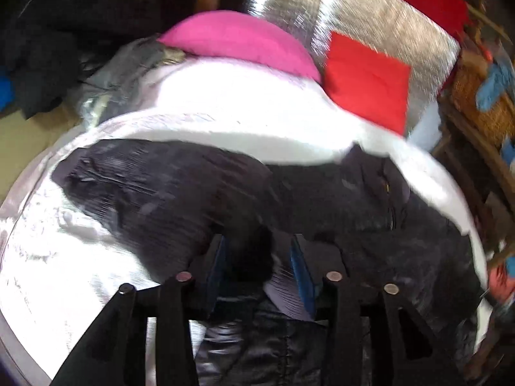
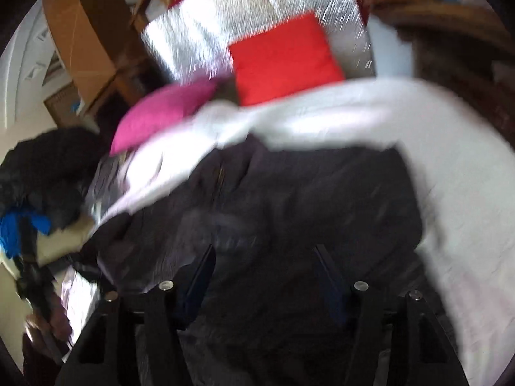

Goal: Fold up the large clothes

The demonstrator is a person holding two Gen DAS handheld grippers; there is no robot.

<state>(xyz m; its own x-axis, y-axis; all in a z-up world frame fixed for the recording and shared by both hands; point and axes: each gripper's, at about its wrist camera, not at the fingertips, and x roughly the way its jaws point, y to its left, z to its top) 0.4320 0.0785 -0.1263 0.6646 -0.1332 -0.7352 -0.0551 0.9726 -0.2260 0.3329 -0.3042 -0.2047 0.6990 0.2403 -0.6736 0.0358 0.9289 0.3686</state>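
Big black padded jacket (image 1: 322, 199) lying spread on white bedsheet (image 1: 225, 119). Left gripper (image 1: 257, 257) standing half-open, dark fold sitting between jaws, unpinched. Right gripper (image 2: 264, 257) hovering open, empty. Risk: fold slipping out, jacket bunching up.

slightly glossy dark cloth jacket (image 1: 199, 193) (white cloth sheet (image 1: 225, 122))

We are seeing a pink cushion (image 1: 238, 40) and a red cushion (image 1: 367, 80) lying side by side at the far edge of the white sheet (image 1: 225, 119), a silvery quilted panel (image 1: 379, 16) standing behind them, and a wicker basket (image 1: 482, 112) sitting off to the right.
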